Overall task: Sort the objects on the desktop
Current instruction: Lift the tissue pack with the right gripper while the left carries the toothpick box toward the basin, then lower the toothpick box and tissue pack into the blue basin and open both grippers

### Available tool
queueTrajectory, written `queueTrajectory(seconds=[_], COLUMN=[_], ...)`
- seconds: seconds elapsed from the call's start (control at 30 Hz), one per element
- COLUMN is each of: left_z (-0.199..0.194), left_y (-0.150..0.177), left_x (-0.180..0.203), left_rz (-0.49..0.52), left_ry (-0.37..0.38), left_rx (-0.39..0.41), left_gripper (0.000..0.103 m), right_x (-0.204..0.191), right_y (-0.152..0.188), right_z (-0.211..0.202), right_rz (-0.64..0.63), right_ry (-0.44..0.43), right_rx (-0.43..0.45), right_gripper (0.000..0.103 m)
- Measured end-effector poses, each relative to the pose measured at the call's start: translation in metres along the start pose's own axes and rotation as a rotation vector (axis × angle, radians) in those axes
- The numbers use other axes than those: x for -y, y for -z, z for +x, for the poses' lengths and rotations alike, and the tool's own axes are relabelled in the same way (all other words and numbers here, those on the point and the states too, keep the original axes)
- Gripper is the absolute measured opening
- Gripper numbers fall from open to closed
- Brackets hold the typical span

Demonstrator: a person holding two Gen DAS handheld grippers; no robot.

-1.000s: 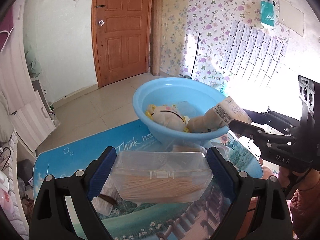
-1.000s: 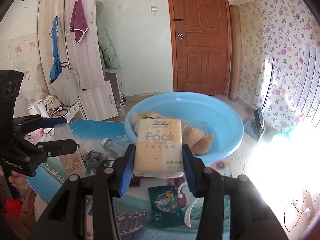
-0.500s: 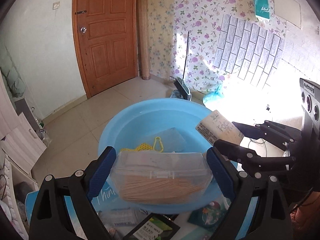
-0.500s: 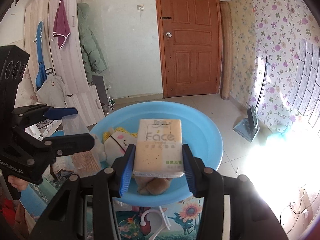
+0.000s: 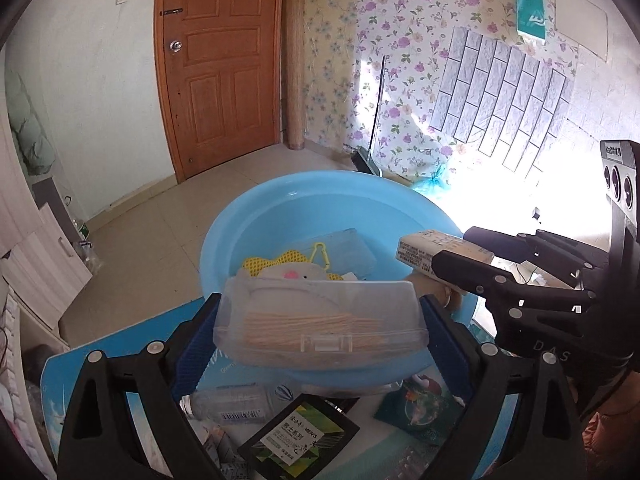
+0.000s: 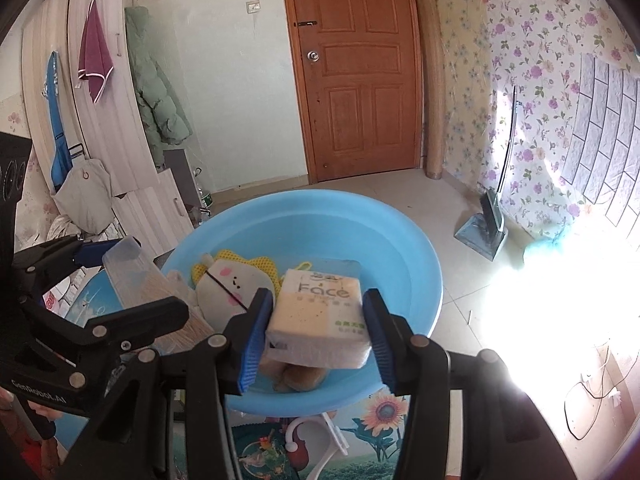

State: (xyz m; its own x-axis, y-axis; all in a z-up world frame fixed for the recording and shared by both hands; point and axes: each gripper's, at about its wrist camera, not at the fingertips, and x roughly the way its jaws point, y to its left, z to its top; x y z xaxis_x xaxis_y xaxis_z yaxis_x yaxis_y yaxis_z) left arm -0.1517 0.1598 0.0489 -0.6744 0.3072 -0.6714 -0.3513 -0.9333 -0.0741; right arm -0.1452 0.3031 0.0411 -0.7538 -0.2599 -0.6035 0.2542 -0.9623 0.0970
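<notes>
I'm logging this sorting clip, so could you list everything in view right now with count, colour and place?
basin: 1, light blue, on the table's far edge
plush toy: 1, cream and yellow, inside the basin
tissue pack: 1, cream, between the right gripper's jaws, over the basin
clear box: 1, transparent with tan sticks inside, in the left gripper, at the basin's near rim
bottle: 1, clear, lying on the table
black packet: 1, black and green, on the table
green packet: 1, teal, on the table
door: 1, brown, far wall
left gripper: 1, black with blue pads, shut on the box
right gripper: 1, black with blue pads, jaws opening
</notes>
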Motion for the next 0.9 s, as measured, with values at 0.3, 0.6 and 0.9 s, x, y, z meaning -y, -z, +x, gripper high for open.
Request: queueTrajectory(seconds=[0.3,0.6,0.9], left_z=[0.008,0.010,0.031], left_y=[0.016,0.022,0.020], left_x=[-0.008,-0.007,-0.001], left_rz=[-0.037,-0.035,-0.008], left_ry=[0.031,0.046,0.031], left_rx=[-0.007,0.011,-0.011], left_gripper=[0.095,0.096,0.097], right_x=[-0.012,-0.013,-0.005], right_y=[0.011,0.018,0.020], right_z=[-0.017,-0.023,-0.021], right_rz=[-0.015,-0.017,-0.011], right_ry=[0.044,0.051,0.033], right_rx=[-0.016,-0.029,-0.020], right_gripper=[0.047,0.047,0.047])
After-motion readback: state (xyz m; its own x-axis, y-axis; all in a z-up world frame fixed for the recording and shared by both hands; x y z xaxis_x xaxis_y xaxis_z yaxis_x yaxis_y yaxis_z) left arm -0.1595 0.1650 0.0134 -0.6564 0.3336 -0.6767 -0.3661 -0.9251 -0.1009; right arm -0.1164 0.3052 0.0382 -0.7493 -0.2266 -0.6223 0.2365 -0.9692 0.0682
